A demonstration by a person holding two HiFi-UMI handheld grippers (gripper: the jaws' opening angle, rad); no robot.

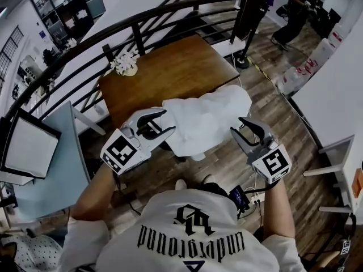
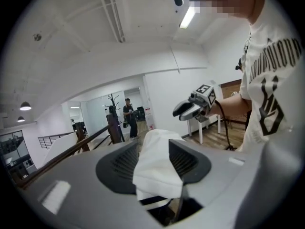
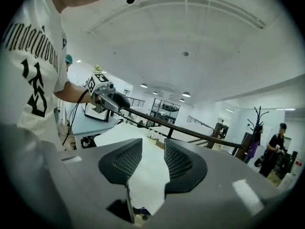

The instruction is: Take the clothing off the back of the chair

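Note:
A white garment (image 1: 207, 118) lies bunched over the near edge of the wooden table (image 1: 170, 72); what it rests on underneath is hidden. My left gripper (image 1: 168, 122) is at the garment's left end, its jaws apart. In the left gripper view a fold of the white garment (image 2: 157, 168) hangs loosely between the pads, with gaps at the sides. My right gripper (image 1: 237, 126) stands open just off the garment's right end, with nothing between its fingers. In the right gripper view the garment (image 3: 143, 175) shows through the gap of the jaws, spread out beyond them.
A small pot of white flowers (image 1: 126, 64) stands at the table's far left corner. A dark curved railing (image 1: 136, 30) runs behind the table. A monitor (image 1: 31, 146) sits on a light desk at left. A white side table (image 1: 340, 152) is at right. A person (image 1: 298, 10) stands far back.

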